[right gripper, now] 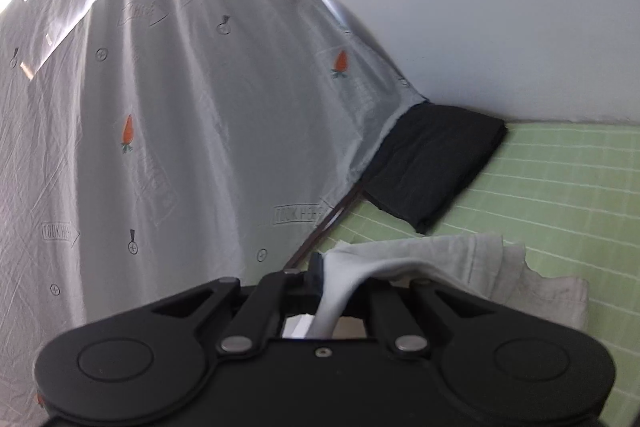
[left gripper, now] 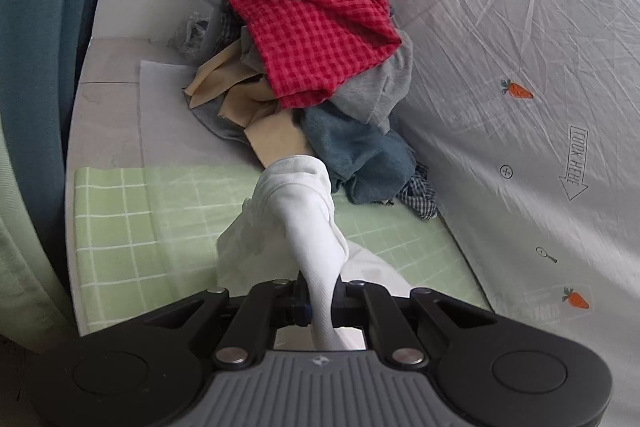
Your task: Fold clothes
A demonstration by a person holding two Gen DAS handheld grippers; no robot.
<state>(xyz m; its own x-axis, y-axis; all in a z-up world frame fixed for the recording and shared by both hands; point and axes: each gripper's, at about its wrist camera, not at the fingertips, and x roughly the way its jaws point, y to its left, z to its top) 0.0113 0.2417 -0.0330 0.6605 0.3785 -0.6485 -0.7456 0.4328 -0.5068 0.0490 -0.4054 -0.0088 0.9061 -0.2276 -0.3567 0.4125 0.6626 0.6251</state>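
Jaws of left gripper [left gripper: 320,297] and right gripper [right gripper: 344,285] each clamp white cotton garment [left gripper: 300,223], possibly the same piece; heaped mixed laundry pile [left gripper: 316,67] at upper centre on green checked sheet [left gripper: 132,219].

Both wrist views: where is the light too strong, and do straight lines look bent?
Right wrist view: the curtain is overexposed at top left. Left wrist view: glare on the curtain at top right; the green sheet's grid lines curve, and corners are dark.

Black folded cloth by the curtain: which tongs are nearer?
Right. The right tongs, shut on white fabric, face the black folded cloth; the left tongs face the clothes pile, cloth unseen.
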